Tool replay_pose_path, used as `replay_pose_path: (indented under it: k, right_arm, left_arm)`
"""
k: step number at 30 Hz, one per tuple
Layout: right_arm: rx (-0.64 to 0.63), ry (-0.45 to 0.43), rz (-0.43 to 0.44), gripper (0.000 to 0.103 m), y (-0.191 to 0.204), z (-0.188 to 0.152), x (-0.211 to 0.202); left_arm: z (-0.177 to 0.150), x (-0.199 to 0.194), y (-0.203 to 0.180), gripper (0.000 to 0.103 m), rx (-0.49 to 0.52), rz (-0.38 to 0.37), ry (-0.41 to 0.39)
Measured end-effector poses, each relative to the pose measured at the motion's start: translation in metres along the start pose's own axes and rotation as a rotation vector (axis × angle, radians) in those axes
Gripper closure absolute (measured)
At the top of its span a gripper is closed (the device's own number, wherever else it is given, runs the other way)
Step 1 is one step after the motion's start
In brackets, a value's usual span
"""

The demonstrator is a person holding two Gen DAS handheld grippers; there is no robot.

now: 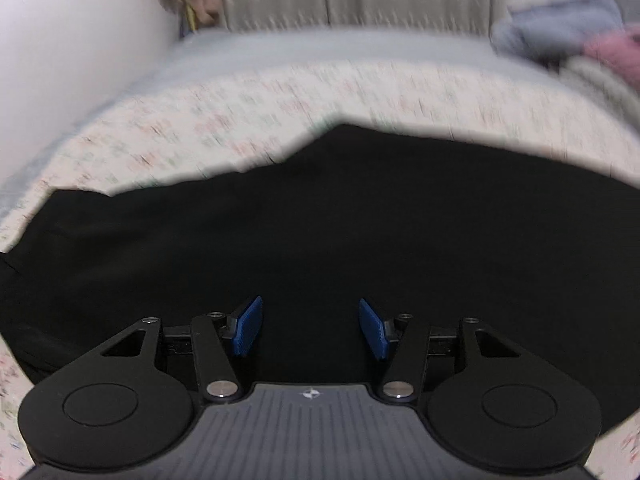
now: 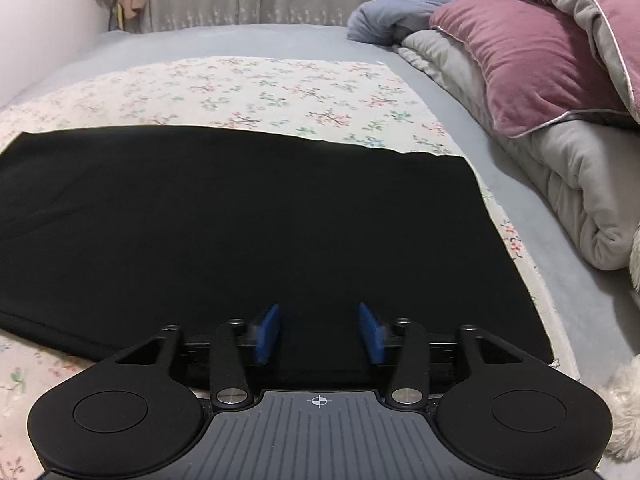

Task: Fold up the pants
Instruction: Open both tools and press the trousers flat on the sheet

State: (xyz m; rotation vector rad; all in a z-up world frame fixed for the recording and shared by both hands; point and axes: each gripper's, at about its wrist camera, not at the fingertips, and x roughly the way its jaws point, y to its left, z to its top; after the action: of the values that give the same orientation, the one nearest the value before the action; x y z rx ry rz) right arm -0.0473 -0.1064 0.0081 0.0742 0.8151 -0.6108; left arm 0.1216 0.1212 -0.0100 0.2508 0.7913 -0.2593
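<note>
While both grippers hover low over it, the black, soft-fabric pair of pants [image 2: 248, 216] lies spread flat on a cream floral-print sheet [image 2: 280, 88] that covers part of a grey-sheeted bed [image 2: 516, 216]; in the right wrist view its far edge runs straight and its right end is cut square, close to the sheet's border; in the left wrist view, which is blurred, the far outline is jagged and stepped, so that end looks less tidy.

The left gripper [image 1: 311, 330] has its blue-padded fingers [image 1: 248, 330] spread well apart with only dark cloth showing between them, gripping nothing; the right gripper [image 2: 319, 334] is likewise parted, a little narrower, and holds nothing; whether either touches the fabric I cannot tell.

The cloth looks light, limp and thin; it will likely drape and sag from any single pinch, and it may drag the loose sheet beneath if pulled sideways; two holds on the same edge, near the corners, seem the safest way to lift and carry a fold over evenly. The black surface shows almost no seams, so picking out layers may be hard.

A heap of grey, mauve and blue quilts [image 2: 532, 64] sits to the right, well apart from the garment.
</note>
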Motion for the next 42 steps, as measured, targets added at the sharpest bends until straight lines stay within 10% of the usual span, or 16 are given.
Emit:
replay_pose_path:
  k: [13, 27, 42]
  right_arm:
    - [0.369, -0.036, -0.234, 0.055, -0.115, -0.012, -0.013]
    - [0.844, 0.011, 0.193, 0.045, -0.169, -0.063, -0.032]
    - [0.945, -0.050, 0.186, 0.042, -0.170, -0.062, -0.021]
  left_arm:
    - [0.013, -0.017, 0.002, 0.025, -0.034, -0.008, -0.066]
    - [-0.009, -0.025, -0.088, 0.022, 0.219, -0.158, -0.096]
    - [-0.002, -0.021, -0.091, 0.021, 0.174, -0.170, -0.079]
